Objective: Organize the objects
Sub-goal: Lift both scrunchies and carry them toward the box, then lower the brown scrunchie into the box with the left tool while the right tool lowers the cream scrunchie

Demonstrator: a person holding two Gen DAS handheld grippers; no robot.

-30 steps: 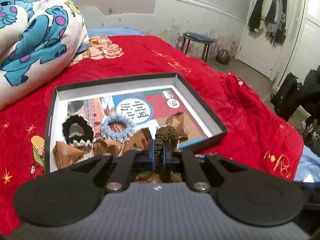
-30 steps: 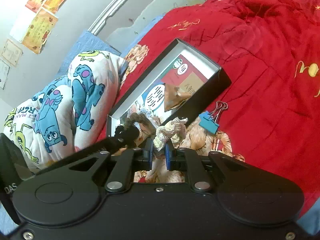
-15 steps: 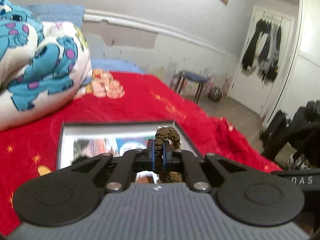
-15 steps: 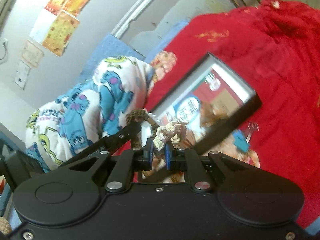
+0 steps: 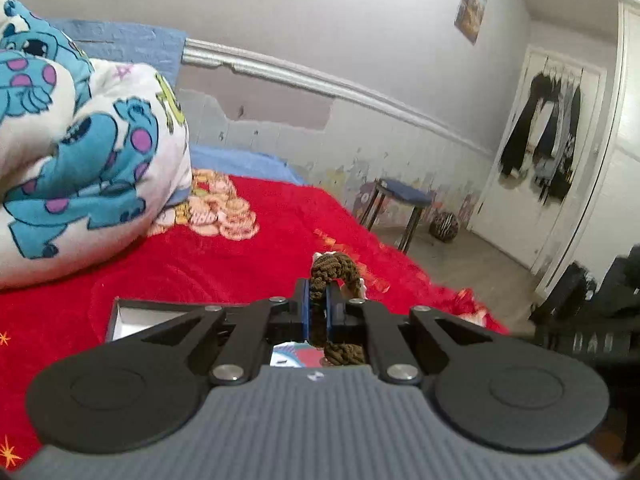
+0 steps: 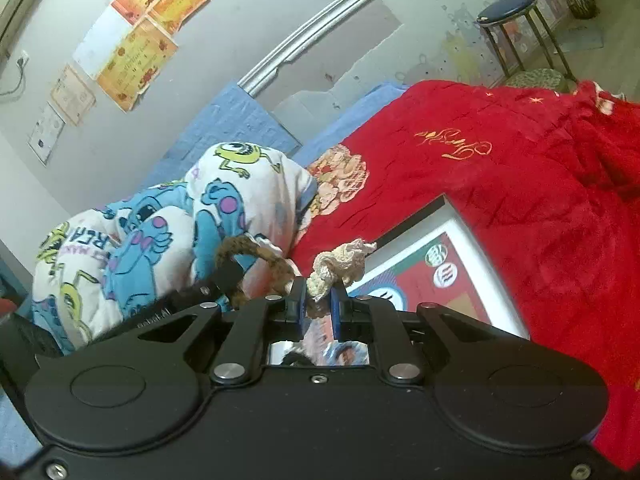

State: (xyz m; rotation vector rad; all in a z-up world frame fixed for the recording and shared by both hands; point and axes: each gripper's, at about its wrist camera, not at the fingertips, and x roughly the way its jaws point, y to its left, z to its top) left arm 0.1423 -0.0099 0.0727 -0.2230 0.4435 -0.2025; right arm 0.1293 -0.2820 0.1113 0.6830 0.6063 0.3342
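My left gripper (image 5: 318, 294) is shut on a brown crocheted scrunchie (image 5: 334, 270) and holds it up above the box. The same scrunchie (image 6: 244, 250) and the left gripper show at the left of the right wrist view. My right gripper (image 6: 320, 298) is shut on a cream crocheted scrunchie (image 6: 340, 266), raised over the box. The shallow black box (image 6: 460, 224) with a white inner wall lies on the red blanket, its printed floor partly hidden behind both grippers; only its far corner (image 5: 120, 312) shows in the left wrist view.
A rolled white quilt with blue monsters (image 5: 80, 160) lies at the left on the red blanket (image 5: 248, 256). A blue stool (image 5: 404, 200) stands by the wall beyond the bed. A door with hung dark clothes (image 5: 540, 136) is at the right.
Both grippers have risen and tilted up with their scrunchies. The box has slid down out of most of both views, and the wall and room now fill them.
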